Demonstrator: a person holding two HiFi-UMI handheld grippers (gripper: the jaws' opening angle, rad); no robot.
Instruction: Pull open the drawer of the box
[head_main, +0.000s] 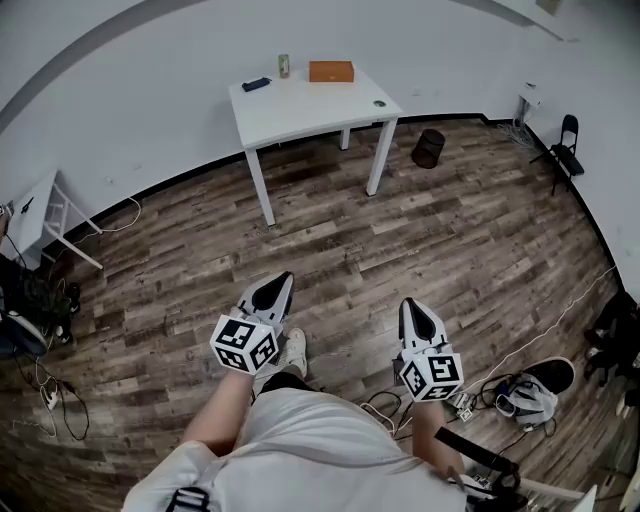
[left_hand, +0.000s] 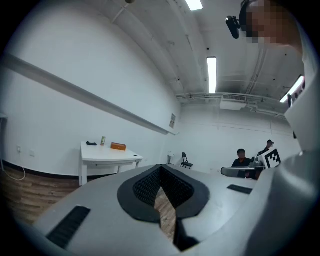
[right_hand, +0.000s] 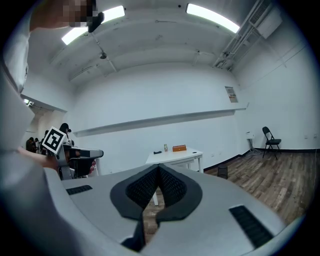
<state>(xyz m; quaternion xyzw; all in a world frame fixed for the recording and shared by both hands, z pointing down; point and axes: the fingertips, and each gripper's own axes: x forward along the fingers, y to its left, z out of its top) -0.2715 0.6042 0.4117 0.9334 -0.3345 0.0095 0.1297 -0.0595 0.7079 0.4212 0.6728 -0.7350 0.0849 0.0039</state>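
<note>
The box (head_main: 331, 71) sits near the back edge of the white worktop (head_main: 300, 108), close to the wall. A wide stretch of wooden floor (head_main: 420, 245) separates it from the left gripper (head_main: 284, 279) and right gripper (head_main: 408, 304), both pressed together, pinching nothing.
</note>
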